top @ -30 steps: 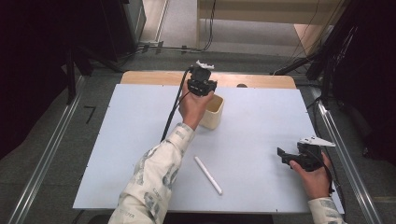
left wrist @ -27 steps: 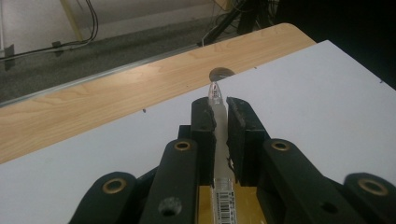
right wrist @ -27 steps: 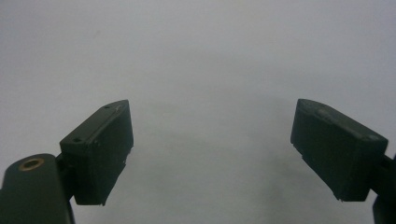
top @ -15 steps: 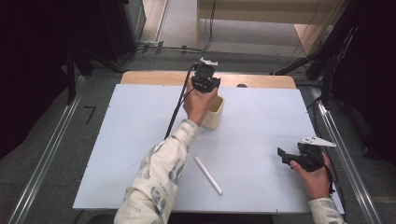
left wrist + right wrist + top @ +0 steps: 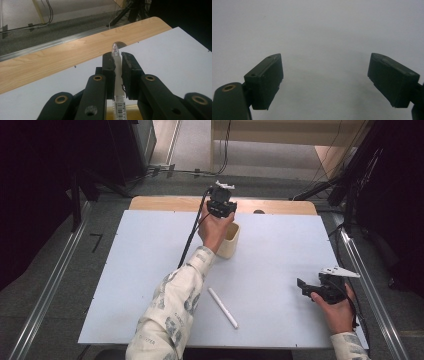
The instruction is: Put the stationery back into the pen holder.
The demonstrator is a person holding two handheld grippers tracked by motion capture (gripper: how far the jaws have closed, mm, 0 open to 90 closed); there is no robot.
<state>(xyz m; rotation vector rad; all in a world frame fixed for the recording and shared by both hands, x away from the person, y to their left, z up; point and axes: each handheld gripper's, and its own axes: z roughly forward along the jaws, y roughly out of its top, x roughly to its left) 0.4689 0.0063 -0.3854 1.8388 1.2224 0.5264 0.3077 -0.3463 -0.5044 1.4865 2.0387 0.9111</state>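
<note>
The white surface fills most of the high view, with a strip of wood running along its far edge. A beige cup stands upright on the surface near the middle of that far edge, just inside the wooden strip. The left tongs are held above the cup, over the far edge, with the hand that carries them in front of the cup's near side and a black cable trailing down toward the sleeve. In the left gripper view the left tongs are clamped on a white pen: the two black pads press against its barrel from either side, its clear rounded tip stands up past the pads, and a barcode label shows on the barrel below them; a patch of the cup's beige shows beneath the barrel at the bottom of that view. The right tongs rest low near the right edge of the surface, toward its near right corner, well apart from the cup. In the right gripper view the right tongs stand wide apart with bare white surface between them. A second white pen lies flat on the surface near the middle of the near edge, slanted, well apart from both tongs.
</note>
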